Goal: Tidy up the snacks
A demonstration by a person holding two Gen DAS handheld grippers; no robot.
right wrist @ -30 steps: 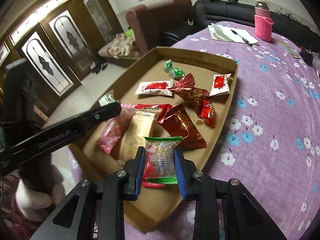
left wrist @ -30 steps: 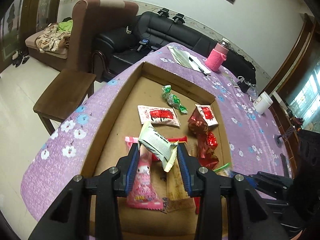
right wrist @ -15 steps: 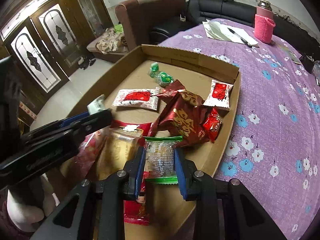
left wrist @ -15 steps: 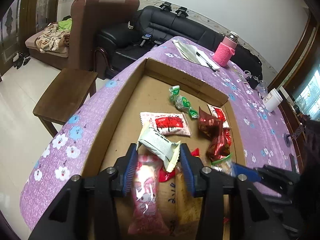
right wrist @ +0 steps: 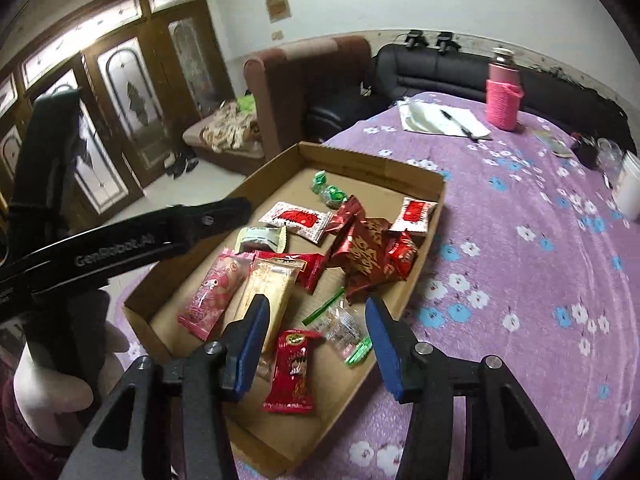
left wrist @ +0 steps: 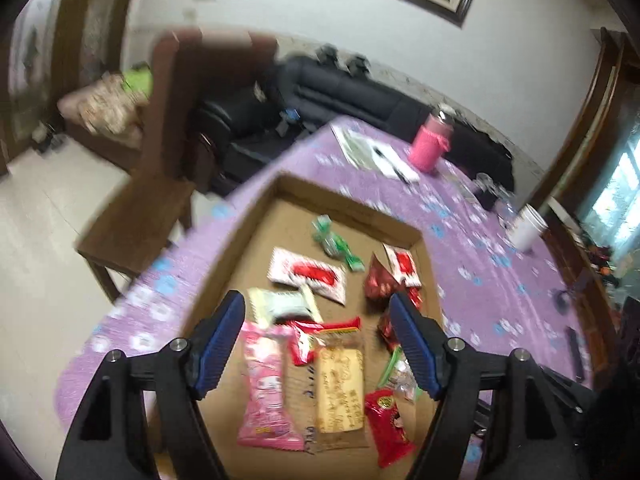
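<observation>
A shallow cardboard tray on the purple flowered tablecloth holds several snack packets. My left gripper is open and empty above the tray; the pale green-white packet lies below it, beside the pink packet. My right gripper is open and empty above the tray's near end; the clear green-edged packet lies under it, next to a red packet. The left gripper's arm shows in the right wrist view.
A pink bottle, papers with a pen and a white cup stand on the far table. A wooden chair and sofas lie beyond the table's left edge.
Both grippers have opened and lifted. The left let go of the green-white packet, the right let go of the clear green-edged packet; both packets now lie in the tray.
</observation>
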